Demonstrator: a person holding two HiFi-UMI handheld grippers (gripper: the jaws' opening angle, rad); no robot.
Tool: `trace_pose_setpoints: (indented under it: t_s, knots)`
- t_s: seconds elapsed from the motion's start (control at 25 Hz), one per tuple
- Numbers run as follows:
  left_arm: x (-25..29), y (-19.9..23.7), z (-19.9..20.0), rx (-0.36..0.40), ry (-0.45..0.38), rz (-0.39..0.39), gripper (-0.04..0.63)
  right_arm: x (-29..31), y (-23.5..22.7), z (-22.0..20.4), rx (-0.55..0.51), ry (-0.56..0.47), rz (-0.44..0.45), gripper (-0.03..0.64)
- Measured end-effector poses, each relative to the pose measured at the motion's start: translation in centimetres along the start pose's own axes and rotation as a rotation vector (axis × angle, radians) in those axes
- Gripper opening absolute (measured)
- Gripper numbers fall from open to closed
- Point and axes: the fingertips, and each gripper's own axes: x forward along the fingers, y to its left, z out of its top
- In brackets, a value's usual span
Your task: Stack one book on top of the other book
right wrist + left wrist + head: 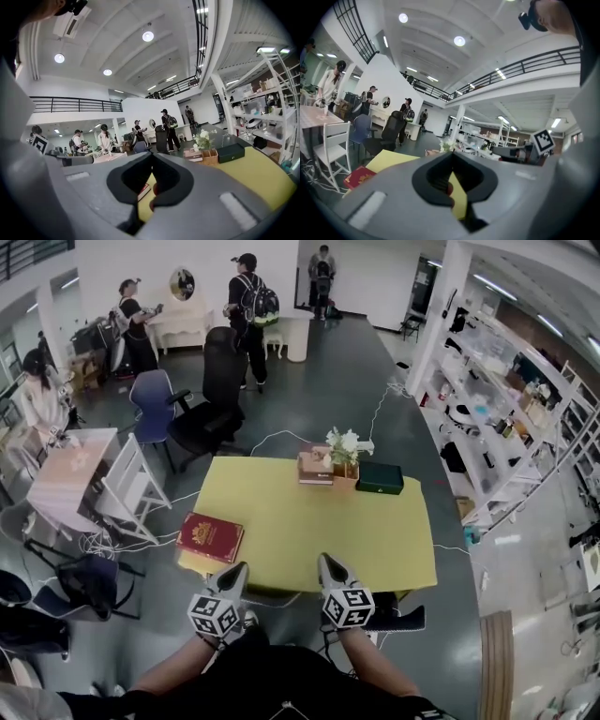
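The left forearm (164, 673) and the right forearm (380, 673) reach forward side by side toward the near edge of the table (309, 535). The left hand-held gripper (238, 570) has its jaws closed together with nothing between them, and its tip is just over that near edge. The right hand-held gripper (327, 562) is near it on the right, jaws likewise pressed together and empty, tip over the same edge. Both point almost level across the table, away from the person.
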Motion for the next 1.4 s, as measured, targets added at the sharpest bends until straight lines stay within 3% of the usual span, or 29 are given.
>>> trace_pose_setpoints:
  t_s: [0.56,0.68,0.96,1.4]
  knots:
    - [9.3,9.3,3.2,-0.025,0.026,-0.119,0.008,10.5,-1.8,2.0,-0.016,0.006,-0.150,0.003]
    - [10.6,11.2,3.5,0.001,0.041,-0.141,0.008,13.0,-1.5,2.3,-0.023,-0.002,-0.180,0.003]
    - [13.4,11.3,3.3,0.007,0.069,-0.206,0.008,15.1,-2.3,2.0,-0.003,0.020,-0.219,0.003]
    - [15.2,12.6,3.0,-0.029,0.096,-0.099,0.007,17.7,-4.9,2.1,0.030,0.030,-0.191,0.003]
